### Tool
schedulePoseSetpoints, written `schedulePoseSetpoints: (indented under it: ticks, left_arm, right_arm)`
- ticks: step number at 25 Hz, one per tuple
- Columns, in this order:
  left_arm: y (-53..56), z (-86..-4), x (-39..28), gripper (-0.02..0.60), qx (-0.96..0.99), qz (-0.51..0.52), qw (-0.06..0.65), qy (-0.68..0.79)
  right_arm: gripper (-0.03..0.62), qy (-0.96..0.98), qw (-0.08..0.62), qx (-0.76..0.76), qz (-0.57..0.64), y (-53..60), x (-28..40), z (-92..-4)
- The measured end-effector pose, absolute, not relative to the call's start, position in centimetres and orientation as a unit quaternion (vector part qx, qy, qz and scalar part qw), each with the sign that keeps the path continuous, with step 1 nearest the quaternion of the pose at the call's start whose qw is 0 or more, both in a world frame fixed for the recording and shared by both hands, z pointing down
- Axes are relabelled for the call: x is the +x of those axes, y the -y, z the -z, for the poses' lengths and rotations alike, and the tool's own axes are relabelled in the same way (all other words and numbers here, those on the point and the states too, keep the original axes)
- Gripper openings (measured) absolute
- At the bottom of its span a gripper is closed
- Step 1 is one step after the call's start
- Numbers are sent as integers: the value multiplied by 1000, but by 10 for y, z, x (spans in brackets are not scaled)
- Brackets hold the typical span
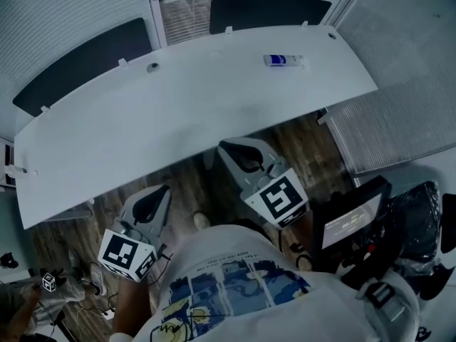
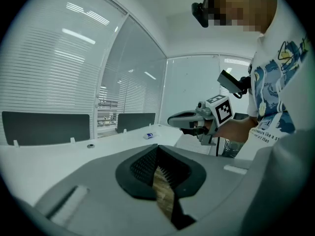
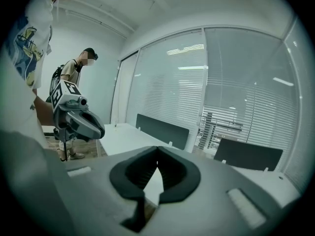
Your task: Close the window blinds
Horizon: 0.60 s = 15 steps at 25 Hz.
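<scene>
— Where does my head view sit?
— Above my own shoulders, looking steeply down. The white desk [image 1: 178, 120] fills it, with the left gripper [image 1: 162, 191] and right gripper [image 1: 229, 148] close beneath.
— And the gripper views?
— Each rides low behind its jaws, nearly level. My left one faces across the white desk and catches the right gripper nearby. My right one faces the blinds [image 3: 167, 97] and catches the left gripper. All three share the white desk.

The white worktop [image 1: 178, 112] lies across the middle of the frame, between me and the blinds [image 1: 64, 13] at upper left. Dark screens [image 1: 85, 63] stand along its far edge. Over the worktop is free room, except one small blue-white thing [image 1: 283, 60] at upper right.
</scene>
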<state>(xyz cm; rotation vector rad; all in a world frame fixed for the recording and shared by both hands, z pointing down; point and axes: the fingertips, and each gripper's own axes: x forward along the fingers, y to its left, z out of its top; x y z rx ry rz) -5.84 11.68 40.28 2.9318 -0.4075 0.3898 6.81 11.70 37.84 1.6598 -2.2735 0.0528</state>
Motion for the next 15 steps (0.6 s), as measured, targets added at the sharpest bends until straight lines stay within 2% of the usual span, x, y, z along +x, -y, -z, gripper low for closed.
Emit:
schedulePoseSetpoints:
  ticks: [15]
  left_arm:
    - [-195, -390, 5, 5, 974, -137, 72, 163]
  right_arm:
    - [3, 816, 152, 557, -11, -193, 125, -371]
